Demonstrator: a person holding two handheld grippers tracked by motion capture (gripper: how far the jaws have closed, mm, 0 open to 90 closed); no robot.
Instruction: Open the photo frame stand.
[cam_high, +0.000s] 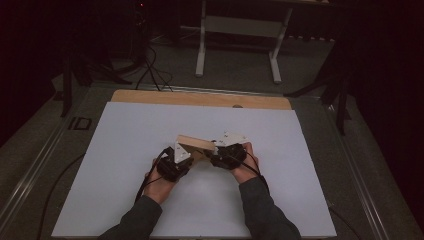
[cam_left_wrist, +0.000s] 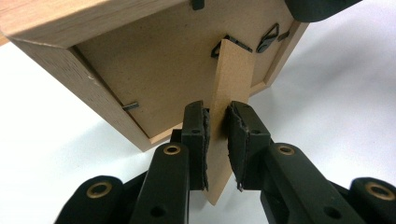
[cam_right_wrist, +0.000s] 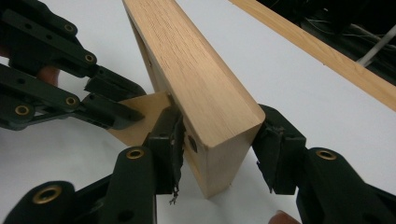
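Observation:
A light wooden picture frame (cam_high: 196, 145) stands tilted on its edge on the white sheet (cam_high: 150, 125), mid-table. In the left gripper view its brown backing board (cam_left_wrist: 154, 60) faces me, with a fibreboard prop leg (cam_left_wrist: 232, 79) swung out from it. My left gripper (cam_left_wrist: 216, 126) is shut on that leg, the pads pressed on both of its faces. My right gripper (cam_right_wrist: 219, 135) is shut across the frame's thick wooden side (cam_right_wrist: 196, 79), near a lower corner. From above, the left gripper (cam_high: 189, 158) and right gripper (cam_high: 214, 151) meet at the frame.
A bare wooden strip (cam_high: 200, 98) borders the sheet's far edge. Beyond the table stand a white desk frame (cam_high: 240, 25) and floor cables (cam_high: 150, 70). White sheet lies open all around the hands.

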